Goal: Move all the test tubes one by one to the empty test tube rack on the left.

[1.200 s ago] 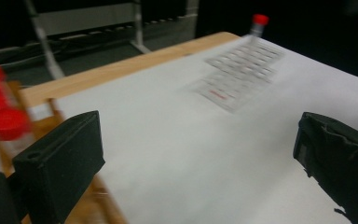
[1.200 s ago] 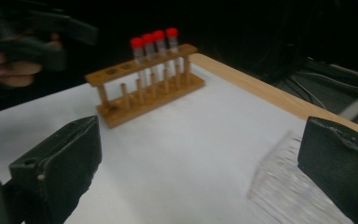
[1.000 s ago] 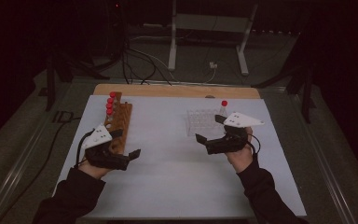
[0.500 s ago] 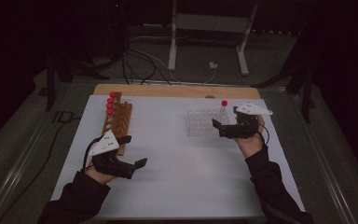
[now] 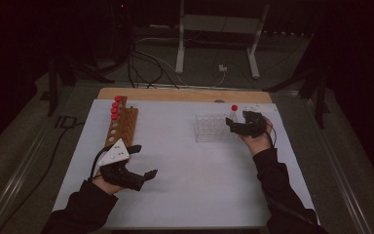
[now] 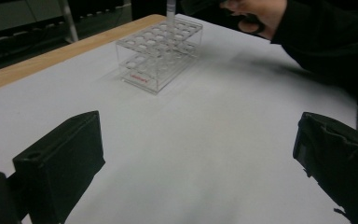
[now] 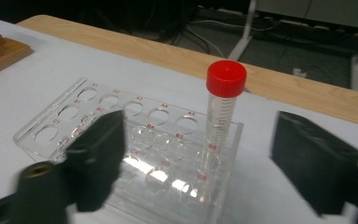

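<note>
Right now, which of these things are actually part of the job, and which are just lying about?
Part of the job:
- red-capped tube, standing in the clear rack
- clear rack
- right gripper, jaws closing in on either side of that tube, not touching it
- wooden rack with more red-capped tubes

Just lying about:
- left gripper, open over bare table
- cables on the floor behind

A dim laboratory or test room set up for recording. A white surface (image 5: 190,180) with a wooden far edge carries a clear plastic tube rack (image 7: 135,154) with lettered, numbered holes, holding one red-capped graduated tube (image 7: 223,107). A wooden rack (image 5: 121,126) with more red-capped tubes (image 5: 115,109) stands at the left. Behind, on a grey floor, lie loose black cables (image 5: 146,63) and the metal legs of a stand (image 5: 219,44).
</note>
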The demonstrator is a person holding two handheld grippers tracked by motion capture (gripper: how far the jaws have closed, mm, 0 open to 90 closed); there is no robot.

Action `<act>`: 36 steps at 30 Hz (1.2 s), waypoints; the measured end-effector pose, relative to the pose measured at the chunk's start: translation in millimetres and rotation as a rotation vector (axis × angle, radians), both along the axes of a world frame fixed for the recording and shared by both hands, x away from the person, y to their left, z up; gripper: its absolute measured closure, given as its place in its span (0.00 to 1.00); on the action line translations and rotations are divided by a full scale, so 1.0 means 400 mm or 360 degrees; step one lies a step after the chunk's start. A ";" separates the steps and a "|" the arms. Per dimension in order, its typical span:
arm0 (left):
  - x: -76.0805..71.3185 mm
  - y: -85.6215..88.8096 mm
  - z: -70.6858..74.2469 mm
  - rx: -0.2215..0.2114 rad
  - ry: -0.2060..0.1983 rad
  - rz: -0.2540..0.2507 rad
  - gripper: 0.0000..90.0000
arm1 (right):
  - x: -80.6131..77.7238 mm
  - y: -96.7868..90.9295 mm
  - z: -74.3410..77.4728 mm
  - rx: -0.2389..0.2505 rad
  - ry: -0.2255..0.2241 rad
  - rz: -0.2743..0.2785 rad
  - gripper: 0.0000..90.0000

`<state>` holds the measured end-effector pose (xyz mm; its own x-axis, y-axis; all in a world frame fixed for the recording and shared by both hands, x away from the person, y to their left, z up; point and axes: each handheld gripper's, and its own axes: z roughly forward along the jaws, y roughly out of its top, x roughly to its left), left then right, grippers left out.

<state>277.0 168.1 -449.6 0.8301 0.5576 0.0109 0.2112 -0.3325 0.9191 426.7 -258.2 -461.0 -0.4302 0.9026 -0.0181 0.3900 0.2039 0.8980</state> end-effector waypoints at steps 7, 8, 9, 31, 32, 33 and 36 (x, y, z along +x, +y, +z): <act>-0.001 0.000 0.001 -0.0005 0.0002 -0.0001 0.03 | 0.041 0.003 -0.016 -0.0050 0.0040 -0.0065 0.46; -0.001 0.001 0.001 -0.0001 0.0004 -0.0004 0.03 | 0.044 0.003 -0.018 -0.0066 0.0041 -0.0073 0.50; 0.000 0.000 0.000 0.0003 0.0003 0.0001 0.03 | 0.049 0.003 -0.021 -0.0071 0.0050 -0.0071 0.55; 0.005 0.002 -0.003 -0.0010 0.0033 -0.0001 0.03 | 0.046 0.015 0.023 -0.0070 -0.0048 -0.0093 0.84; 0.005 0.002 -0.003 -0.0008 0.0033 0.0003 0.03 | 0.042 0.015 0.030 -0.0076 -0.0056 -0.0092 0.84; 0.006 0.002 -0.002 -0.0012 0.0041 -0.0005 0.03 | 0.039 0.015 0.037 -0.0085 -0.0064 -0.0089 0.84; 0.006 0.002 0.001 -0.0007 0.0039 -0.0003 0.03 | 0.027 0.014 0.057 -0.0083 -0.0089 -0.0078 0.84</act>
